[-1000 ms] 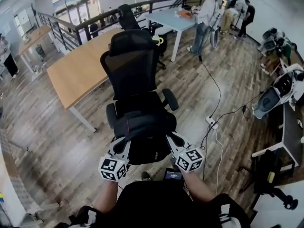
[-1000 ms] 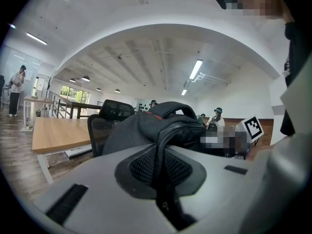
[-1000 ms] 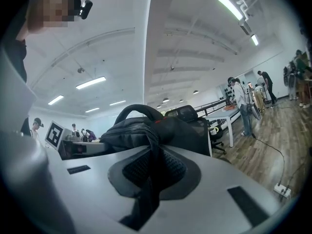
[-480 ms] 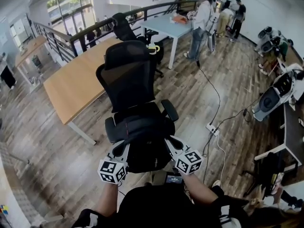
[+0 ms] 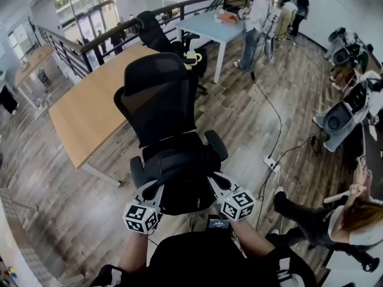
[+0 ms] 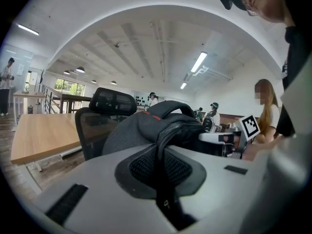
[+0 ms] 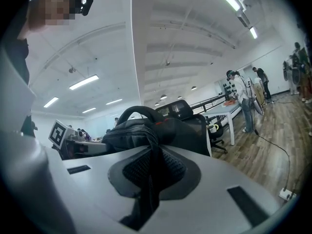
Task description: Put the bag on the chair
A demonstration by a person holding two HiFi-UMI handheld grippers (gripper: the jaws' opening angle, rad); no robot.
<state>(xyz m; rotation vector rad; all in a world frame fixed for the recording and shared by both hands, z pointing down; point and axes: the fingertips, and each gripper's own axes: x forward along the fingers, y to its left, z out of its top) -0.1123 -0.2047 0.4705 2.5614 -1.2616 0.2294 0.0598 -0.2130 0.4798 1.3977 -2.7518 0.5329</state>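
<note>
Load: black fabric backpack hangs between both grippers over the near seat edge of the black mesh office chair; contact with the seat cannot be told.
Left gripper: jaws pinch the left strap.
Right gripper: jaws pinch the right strap.
Reason: the two-sided hold likely keeps it level for setting down.

1 bag, 2 tongs, 2 blk office chairs

Black bag, black mesh chair, tan wooden table
</note>
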